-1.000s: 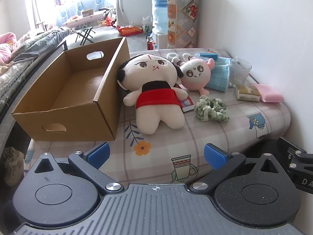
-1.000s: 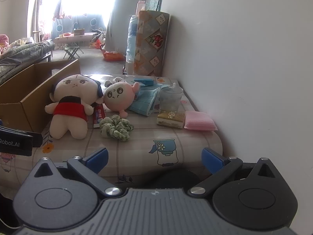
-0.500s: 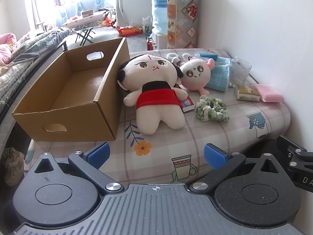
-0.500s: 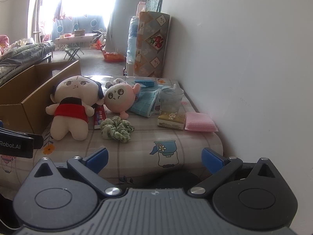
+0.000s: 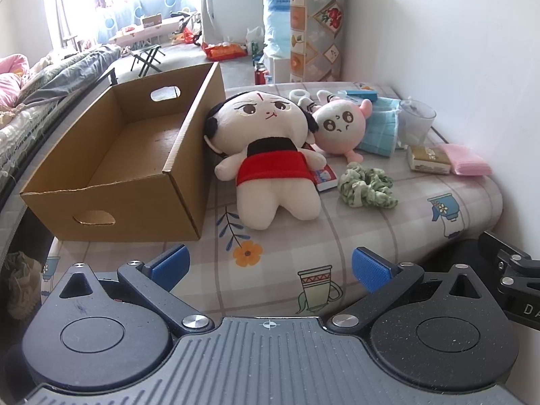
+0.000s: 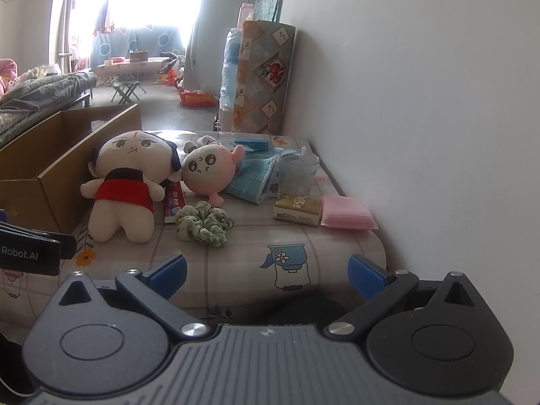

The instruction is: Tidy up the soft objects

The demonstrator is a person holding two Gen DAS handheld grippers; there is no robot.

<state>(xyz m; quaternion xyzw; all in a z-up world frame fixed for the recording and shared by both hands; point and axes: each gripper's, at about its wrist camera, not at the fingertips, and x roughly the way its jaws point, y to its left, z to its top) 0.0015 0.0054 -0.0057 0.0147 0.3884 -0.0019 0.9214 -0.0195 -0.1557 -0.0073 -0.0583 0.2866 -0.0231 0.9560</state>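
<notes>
both tongs hang wide and empty short of the patterned table [image 5: 388, 236]: left gripper [image 5: 268, 265], right gripper [image 6: 266, 271]. landmark is the open cardboard box [image 5: 135, 148] at table's left. red-dress doll [image 5: 270, 155] leans against the box's right wall; pink round plush [image 5: 339, 125] touches the doll's head on the far side from the box. green scrunchie [image 5: 366, 185] lies w/ a gap right of the doll's legs. blue cloth [image 6: 256, 175], tissue pack [image 6: 297, 209] & pink sponge [image 6: 347, 212] sit farthest from the box, nr the wall.

An open brown cardboard box [image 5: 114, 155] sits at ten o'clock; touching its right wall, a cream plush doll in red [image 5: 270, 155] lies at twelve.
</notes>
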